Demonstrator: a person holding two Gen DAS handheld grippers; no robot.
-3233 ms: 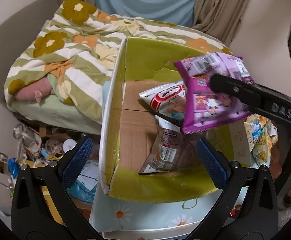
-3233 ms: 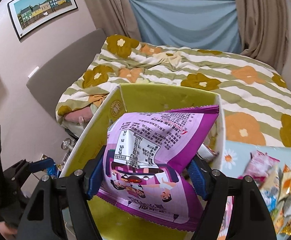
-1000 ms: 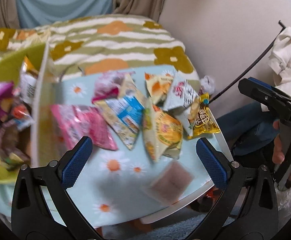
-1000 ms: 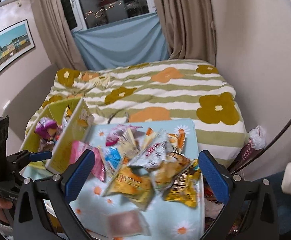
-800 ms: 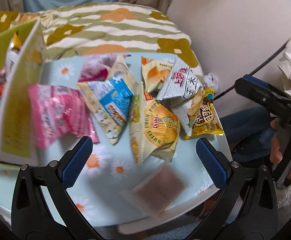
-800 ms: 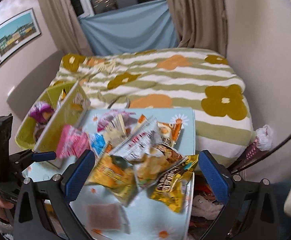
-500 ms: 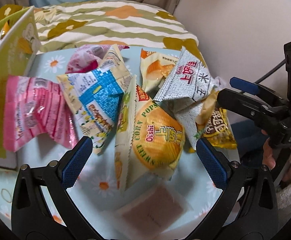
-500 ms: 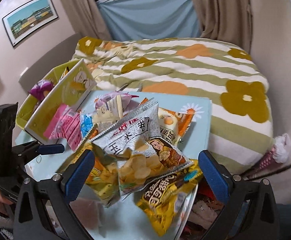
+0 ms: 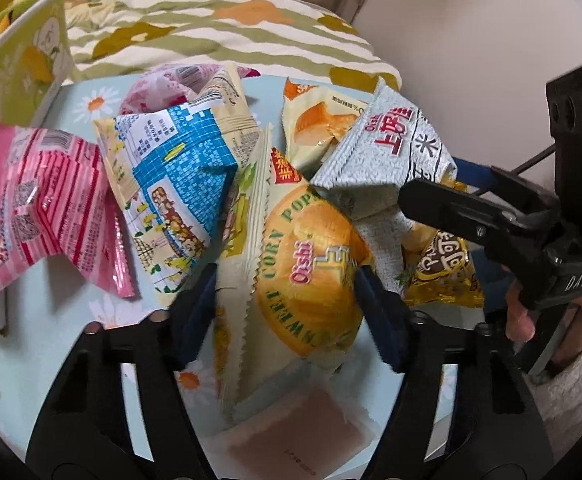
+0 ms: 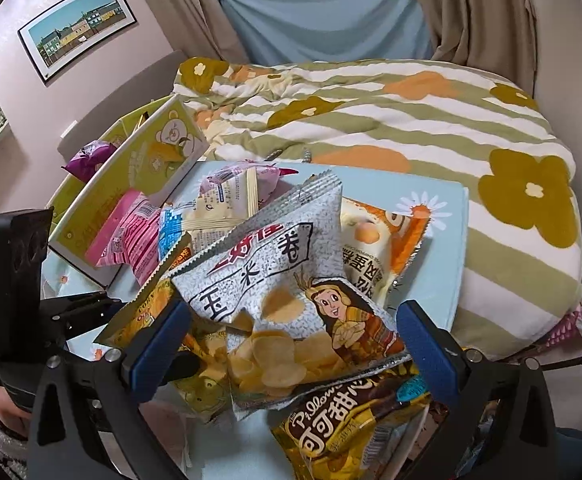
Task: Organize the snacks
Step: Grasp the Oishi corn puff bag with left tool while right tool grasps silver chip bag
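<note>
Bedroom scene, small light-blue daisy-print table (image 9: 19, 368) pushed against a bed with a green-striped flower duvet (image 9: 211, 28).

Left wrist view: your left gripper (image 9: 287, 300) sits low over the snack pile, blue pads (image 9: 195, 312) closed in on the yellow corn pops bag (image 9: 311, 276), one pad on each side, touching it. Just left of that bag lies a blue-and-cream packet (image 9: 175, 172), then a pink striped packet (image 9: 47, 204) leaning at the green box (image 9: 15, 72) wall. Grey rice roll bag (image 9: 391, 152) sits upper right, overlapping the corn pops. A flat brownish sachet (image 9: 295, 436) lies on the table right below the gripper, blurred. Your right gripper (image 9: 443, 188) enters from the right, tips at the grey bag's edge.

Right wrist view: your right gripper (image 10: 291, 340) has its jaws spread wide, straddling the chips bag with a cartoon girl (image 10: 311, 340) without touching it. The grey rice roll bag (image 10: 267, 252) rests on top of it. A yellow cocoa pillow bag (image 10: 347, 428) lies nearest, at the table's front edge. An orange cake packet (image 10: 379, 240) lies behind, to the right. Green box (image 10: 151, 160) stands at the table's far left with a purple bag (image 10: 87, 160) inside. Left gripper (image 10: 87, 312) shows at the left edge, jaw state unclear from here.
</note>
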